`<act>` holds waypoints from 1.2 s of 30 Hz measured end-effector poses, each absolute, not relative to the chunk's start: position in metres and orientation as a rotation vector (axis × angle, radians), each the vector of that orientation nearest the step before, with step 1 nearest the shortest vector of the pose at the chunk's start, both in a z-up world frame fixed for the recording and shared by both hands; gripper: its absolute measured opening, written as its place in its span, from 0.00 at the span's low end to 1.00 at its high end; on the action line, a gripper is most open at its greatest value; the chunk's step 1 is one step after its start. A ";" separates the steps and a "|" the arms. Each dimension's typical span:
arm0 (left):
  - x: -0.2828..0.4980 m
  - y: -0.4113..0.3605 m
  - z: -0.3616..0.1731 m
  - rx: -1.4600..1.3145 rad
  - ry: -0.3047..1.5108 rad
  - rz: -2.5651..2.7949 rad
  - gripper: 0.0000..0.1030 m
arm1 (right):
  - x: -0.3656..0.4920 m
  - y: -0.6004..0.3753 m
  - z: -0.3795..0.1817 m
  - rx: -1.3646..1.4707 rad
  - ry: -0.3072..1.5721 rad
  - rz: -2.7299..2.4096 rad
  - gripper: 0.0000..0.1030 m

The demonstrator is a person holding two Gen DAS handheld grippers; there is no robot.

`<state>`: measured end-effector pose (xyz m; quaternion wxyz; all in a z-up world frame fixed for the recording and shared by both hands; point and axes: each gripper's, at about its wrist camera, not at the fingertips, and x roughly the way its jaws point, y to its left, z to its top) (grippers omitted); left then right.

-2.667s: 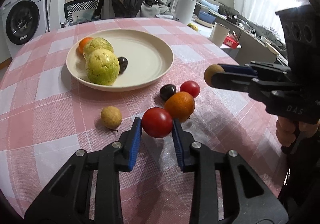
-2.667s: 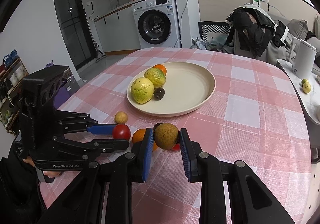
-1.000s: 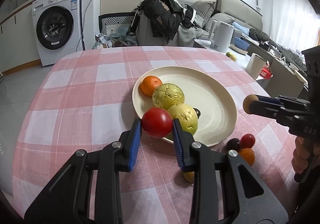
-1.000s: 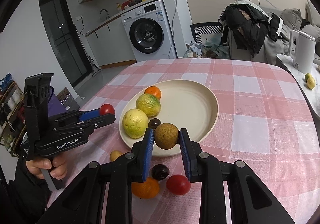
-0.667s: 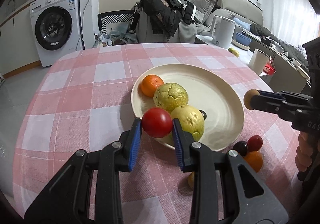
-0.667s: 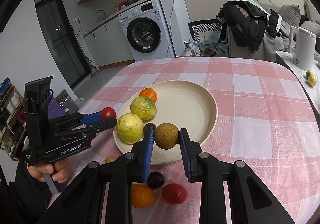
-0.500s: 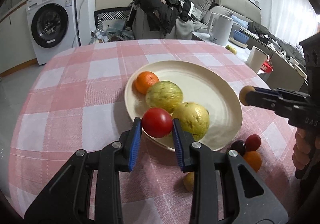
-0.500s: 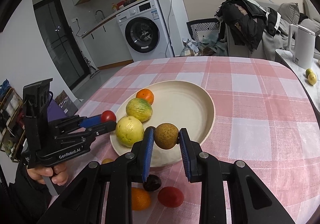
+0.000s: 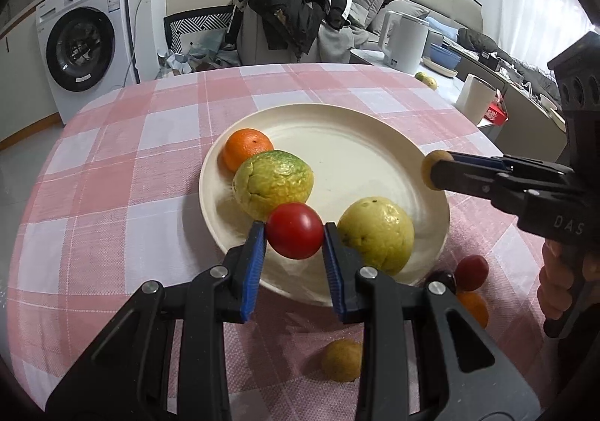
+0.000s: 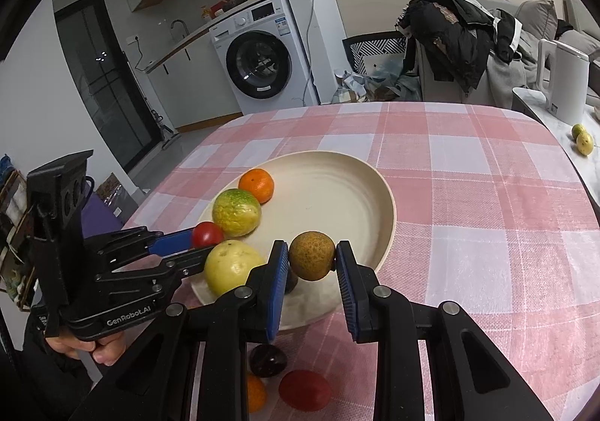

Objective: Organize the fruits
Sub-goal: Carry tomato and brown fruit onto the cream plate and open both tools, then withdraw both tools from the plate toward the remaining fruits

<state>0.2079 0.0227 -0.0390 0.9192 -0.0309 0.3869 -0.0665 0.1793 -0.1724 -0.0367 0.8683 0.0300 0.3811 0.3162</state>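
My left gripper (image 9: 294,236) is shut on a red tomato (image 9: 294,230) and holds it over the near rim of the cream plate (image 9: 360,143). It also shows in the right wrist view (image 10: 204,234). My right gripper (image 10: 312,261) is shut on a small brown fruit (image 10: 312,260) above the plate's (image 10: 337,203) near right side; it also shows in the left wrist view (image 9: 435,165). On the plate lie an orange (image 9: 246,149), a green-yellow fruit (image 9: 273,182) and a yellow fruit (image 9: 377,229).
On the pink checked cloth in front of the plate lie a small yellow-brown fruit (image 9: 342,361), a dark fruit (image 10: 268,361), a red tomato (image 10: 304,391) and an orange (image 10: 255,393). A washing machine (image 10: 262,64) and a clothes-covered chair (image 10: 453,42) stand beyond the table.
Both grippers have moved forward with their fruits, from above the loose fruit on the cloth to over the plate. The left gripper has come closer to the plate's near rim.
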 end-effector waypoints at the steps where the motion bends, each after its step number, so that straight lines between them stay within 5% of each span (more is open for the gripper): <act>1: 0.208 0.023 -0.040 -0.064 0.796 -0.137 0.27 | 0.181 -0.172 -0.038 0.059 0.799 0.656 0.27; 16: 0.207 0.022 -0.042 -0.055 0.786 -0.128 0.27 | 0.188 -0.174 -0.049 0.078 0.821 0.612 0.27; 19: 0.202 0.024 -0.037 -0.060 0.768 -0.116 0.28 | 0.188 -0.177 -0.046 0.092 0.811 0.593 0.36; 21: 0.198 0.026 -0.032 -0.062 0.755 -0.104 0.34 | 0.186 -0.182 -0.045 0.097 0.795 0.573 0.43; 25: 0.178 0.029 -0.018 -0.068 0.712 -0.088 0.63 | 0.178 -0.191 -0.041 0.082 0.781 0.544 0.54; 28: 0.160 0.029 -0.009 -0.064 0.680 -0.072 0.84 | 0.168 -0.197 -0.037 0.073 0.767 0.535 0.81; 30: 0.147 0.028 -0.004 -0.057 0.664 -0.067 0.88 | 0.160 -0.202 -0.034 0.072 0.767 0.532 0.94; 32: 0.135 0.026 0.001 -0.051 0.655 -0.060 0.99 | 0.152 -0.205 -0.033 0.067 0.762 0.537 0.99; 36: 0.117 0.022 0.009 -0.032 0.650 -0.057 0.99 | 0.135 -0.209 -0.030 0.023 0.758 0.535 1.00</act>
